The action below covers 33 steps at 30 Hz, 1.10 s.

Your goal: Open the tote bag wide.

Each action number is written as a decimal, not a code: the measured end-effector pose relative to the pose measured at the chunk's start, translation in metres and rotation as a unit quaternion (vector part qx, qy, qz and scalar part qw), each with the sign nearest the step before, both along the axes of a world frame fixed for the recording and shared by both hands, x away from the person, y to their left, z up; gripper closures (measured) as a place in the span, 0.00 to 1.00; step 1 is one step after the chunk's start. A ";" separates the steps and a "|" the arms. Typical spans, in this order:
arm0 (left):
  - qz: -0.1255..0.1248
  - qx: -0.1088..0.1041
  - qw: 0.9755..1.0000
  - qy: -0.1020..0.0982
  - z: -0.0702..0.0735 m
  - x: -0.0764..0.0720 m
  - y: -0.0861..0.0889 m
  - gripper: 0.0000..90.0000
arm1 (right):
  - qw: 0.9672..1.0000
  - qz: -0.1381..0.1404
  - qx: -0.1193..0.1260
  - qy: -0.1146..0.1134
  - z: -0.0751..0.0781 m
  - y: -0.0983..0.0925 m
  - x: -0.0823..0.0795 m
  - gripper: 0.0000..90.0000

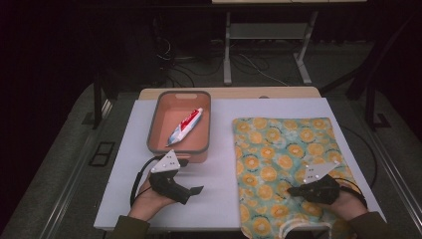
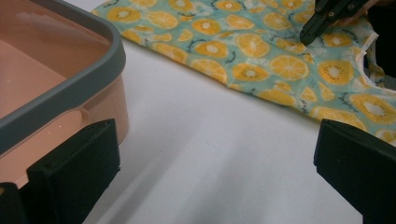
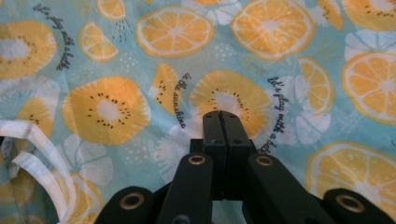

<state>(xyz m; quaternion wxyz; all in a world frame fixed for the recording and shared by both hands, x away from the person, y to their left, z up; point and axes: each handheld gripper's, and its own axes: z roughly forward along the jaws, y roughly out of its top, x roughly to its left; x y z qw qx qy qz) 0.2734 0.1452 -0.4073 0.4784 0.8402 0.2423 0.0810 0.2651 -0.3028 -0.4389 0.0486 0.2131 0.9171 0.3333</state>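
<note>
From above, the turquoise cloth printed with orange slices (image 1: 283,149) lay just right of the salmon plastic bin with a grey rim (image 1: 152,139); a red-and-white tube (image 1: 185,126) sat inside the bin. The white tabletop (image 1: 219,184) stood over grey floor and cables.

The left gripper (image 2: 215,177) gaped wide, empty, beside the bin.

The right gripper (image 3: 221,128) was closed tight over the cloth; whether it pinched fabric, I couldn't tell. Lifting slowly would likely serve best.
</note>
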 end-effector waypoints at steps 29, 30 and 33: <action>0.000 -0.006 1.000 0.003 0.000 0.000 0.001 0.00 | 0.998 0.007 0.064 -0.020 0.031 0.053 0.016 0.42; -0.001 -0.005 1.000 0.003 0.000 0.000 0.001 0.00 | 0.998 0.012 0.064 -0.015 0.030 0.059 0.013 0.39; -0.001 -0.005 1.000 0.002 0.000 0.000 0.000 0.00 | 0.997 0.038 0.062 -0.011 0.028 0.077 0.002 0.34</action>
